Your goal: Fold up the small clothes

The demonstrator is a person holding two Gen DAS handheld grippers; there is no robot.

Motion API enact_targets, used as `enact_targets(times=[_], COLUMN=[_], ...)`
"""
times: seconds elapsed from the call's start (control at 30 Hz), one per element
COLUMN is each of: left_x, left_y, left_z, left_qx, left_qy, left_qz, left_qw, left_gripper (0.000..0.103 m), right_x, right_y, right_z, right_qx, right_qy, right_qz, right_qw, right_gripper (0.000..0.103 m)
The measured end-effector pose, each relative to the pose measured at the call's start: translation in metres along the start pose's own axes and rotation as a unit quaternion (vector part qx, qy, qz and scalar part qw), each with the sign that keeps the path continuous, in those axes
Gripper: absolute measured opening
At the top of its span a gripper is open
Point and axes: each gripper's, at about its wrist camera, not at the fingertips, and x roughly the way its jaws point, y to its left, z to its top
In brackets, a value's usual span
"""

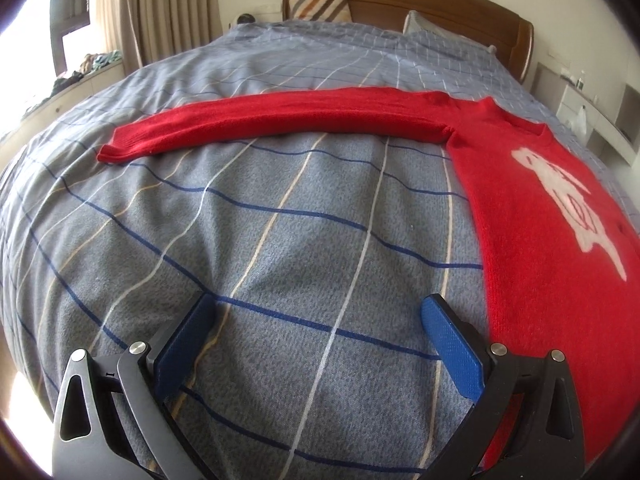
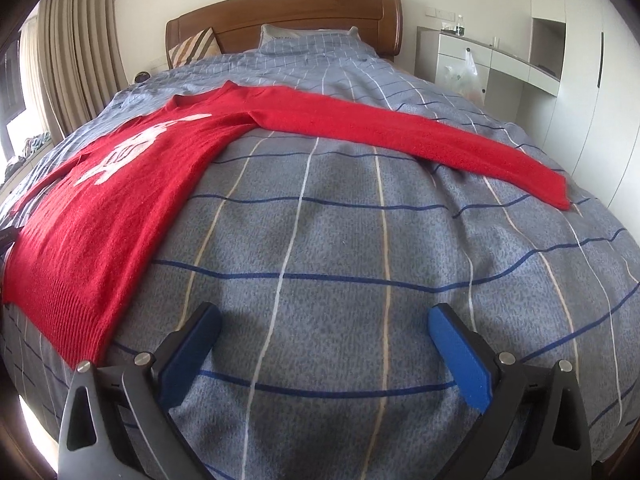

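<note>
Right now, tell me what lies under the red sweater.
The red sweater lies flat, sleeves spread, directly on the grey checked bedcover. Whatever the cover's surface holds beneath the knit is hidden; no bulge shows.

A: Left gripper (image 1: 318, 310), listed parts?
B: Black cut-out linkage arms, round silver pivot screws, textured blue pads (image 1: 454, 350).
A: Right gripper (image 2: 324, 318)?
B: Identical: black arms, silver screws, blue pads (image 2: 460, 354).
</note>
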Motion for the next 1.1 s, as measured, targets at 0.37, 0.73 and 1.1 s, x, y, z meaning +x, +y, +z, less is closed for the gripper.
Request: enact_targets(times=[0.37,0.73,1.1], left_x=[0.0009,0.0006,0.0007], left_y=[-0.0048,-0.0048,-0.0050], left_z=[-0.0015,-0.0014,-0.0015], left_qx=[0.013,0.013,0.013], left_qy=[0.000,0.000,-0.001], left_qz=[0.013,0.013,0.013], left_qw=[0.9998,0.9998,0.9998], left_gripper=[0.103,0.103,0.103], right_x=[0.0017,0.0018,0.0018], right_y=[0.0011,0.0011,0.0013], right_z=[-0.0037,-0.0039,-0.0042], right_qx=[0.000,0.000,0.000], right_qy=[-0.010,-0.009,-0.009], right_qz=[-0.002,-0.002,-0.002], right_qw=[1.000,1.000,1.000], right_gripper=[0.103,0.103,0.103])
